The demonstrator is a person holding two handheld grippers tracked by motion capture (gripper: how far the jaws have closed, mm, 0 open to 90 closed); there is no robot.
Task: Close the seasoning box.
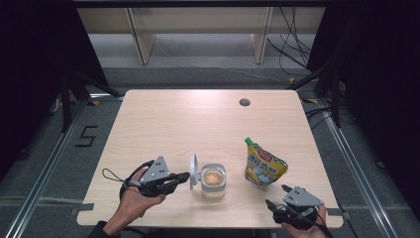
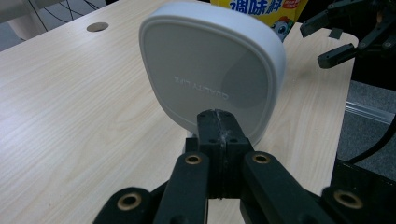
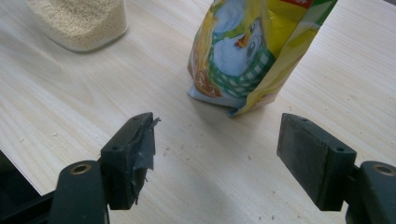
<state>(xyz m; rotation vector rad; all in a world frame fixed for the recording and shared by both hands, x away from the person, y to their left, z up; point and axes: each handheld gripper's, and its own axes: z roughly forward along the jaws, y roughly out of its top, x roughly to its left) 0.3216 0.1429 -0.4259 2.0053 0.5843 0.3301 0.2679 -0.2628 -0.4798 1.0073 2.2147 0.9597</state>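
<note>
Dark curtains close in both sides of the room, and a pale wooden desk (image 1: 163, 124) stands in the middle with a round cable hole (image 1: 244, 102) near its far edge. At the left, the left hand-held gripper (image 1: 185, 176) is clenched on the lower edge of a white lid (image 2: 210, 65), holding it upright on edge just beside a clear container (image 1: 214, 180). In the left gripper view the lid's flat face stands right above the closed jaws. The container sits near the front middle of the desk, open at the top and holding a beige grainy filling. To its right, close but apart, a yellow pouch (image 1: 264, 167) stands upright. Farthest right, at the front edge of the desk, the right hand-held gripper (image 1: 277, 196) is released, its jaws spread wide and grasping nothing, with the pouch just ahead of them.
</note>
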